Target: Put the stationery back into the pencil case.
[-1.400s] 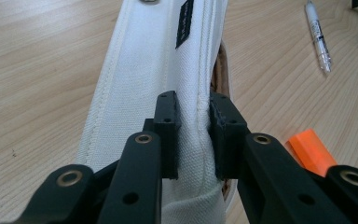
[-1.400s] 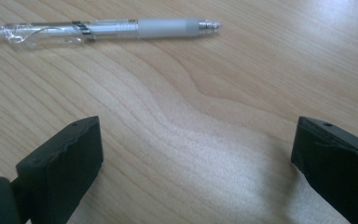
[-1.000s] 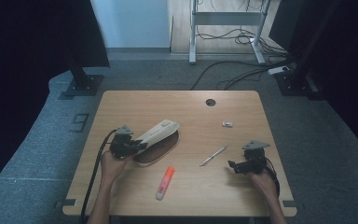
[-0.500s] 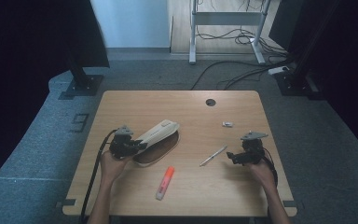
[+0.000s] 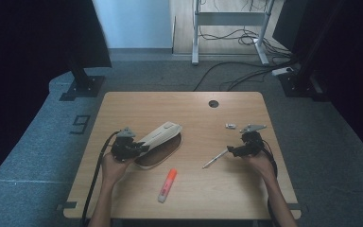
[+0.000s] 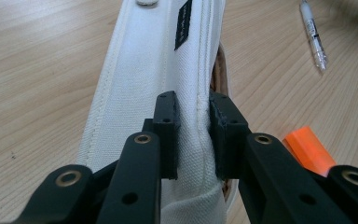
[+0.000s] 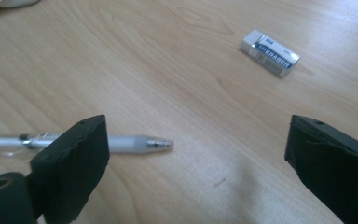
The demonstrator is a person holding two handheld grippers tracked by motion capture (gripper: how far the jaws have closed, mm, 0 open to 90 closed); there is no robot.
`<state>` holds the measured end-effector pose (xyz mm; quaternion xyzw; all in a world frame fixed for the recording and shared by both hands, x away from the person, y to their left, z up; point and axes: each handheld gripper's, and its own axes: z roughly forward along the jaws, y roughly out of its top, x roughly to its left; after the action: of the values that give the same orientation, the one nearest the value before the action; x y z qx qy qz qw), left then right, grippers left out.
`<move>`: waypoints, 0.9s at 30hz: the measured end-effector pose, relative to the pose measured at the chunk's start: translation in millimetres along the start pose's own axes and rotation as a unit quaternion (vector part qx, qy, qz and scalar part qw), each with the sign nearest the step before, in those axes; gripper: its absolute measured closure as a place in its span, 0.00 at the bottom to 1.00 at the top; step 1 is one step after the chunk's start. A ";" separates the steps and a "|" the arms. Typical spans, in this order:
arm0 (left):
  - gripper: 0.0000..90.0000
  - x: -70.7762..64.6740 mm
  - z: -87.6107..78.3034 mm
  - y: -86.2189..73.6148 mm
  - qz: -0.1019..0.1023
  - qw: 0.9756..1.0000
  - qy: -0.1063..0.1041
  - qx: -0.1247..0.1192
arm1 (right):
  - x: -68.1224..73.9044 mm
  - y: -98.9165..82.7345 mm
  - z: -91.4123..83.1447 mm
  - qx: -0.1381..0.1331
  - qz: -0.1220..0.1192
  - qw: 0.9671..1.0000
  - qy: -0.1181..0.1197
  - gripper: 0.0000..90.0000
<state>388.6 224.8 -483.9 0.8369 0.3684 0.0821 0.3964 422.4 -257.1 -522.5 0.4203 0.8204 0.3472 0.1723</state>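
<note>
A white fabric pencil case (image 5: 158, 137) lies left of the table's middle, its flap raised off a brown inside. My left gripper (image 5: 139, 147) is shut on the near edge of that flap; in the left gripper view the pads (image 6: 168, 116) pinch the white cloth (image 6: 154, 70). A clear pen (image 5: 215, 160) lies at centre right. My right gripper (image 5: 230, 150) is at the pen's far end, open; its jaws have just been closing a little. In the right gripper view the pen's tip (image 7: 130, 143) pokes out past the left jaw, untouched, and my right gripper (image 7: 196, 135) holds nothing.
An orange highlighter (image 5: 166, 185) lies near the front edge, below the case. A small white eraser (image 5: 230, 126) sits beyond my right gripper. A round cable hole (image 5: 213, 103) is at the back of the wooden table (image 5: 179, 106). Both forearms come in from the front edge.
My right gripper has moved away from the person, up to the pen's end, with its jaws slightly narrower. The left gripper and the pencil case have stayed put.
</note>
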 end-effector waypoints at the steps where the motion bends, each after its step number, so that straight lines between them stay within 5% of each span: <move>1: 0.82 0.0 0.1 0.0 0.000 1.000 0.000 0.000 | -1.1 1.0 0.9 -0.001 0.000 1.000 -0.001 0.09; 27: 0.82 0.8 -0.2 0.1 0.003 1.000 -0.005 -0.006 | -42.9 28.8 38.8 -0.001 0.012 1.000 -0.009 0.24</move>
<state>389.1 225.4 -483.9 0.8358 0.3634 0.0816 0.4033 486.3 -263.7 -529.4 0.4331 0.8133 0.3462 0.1765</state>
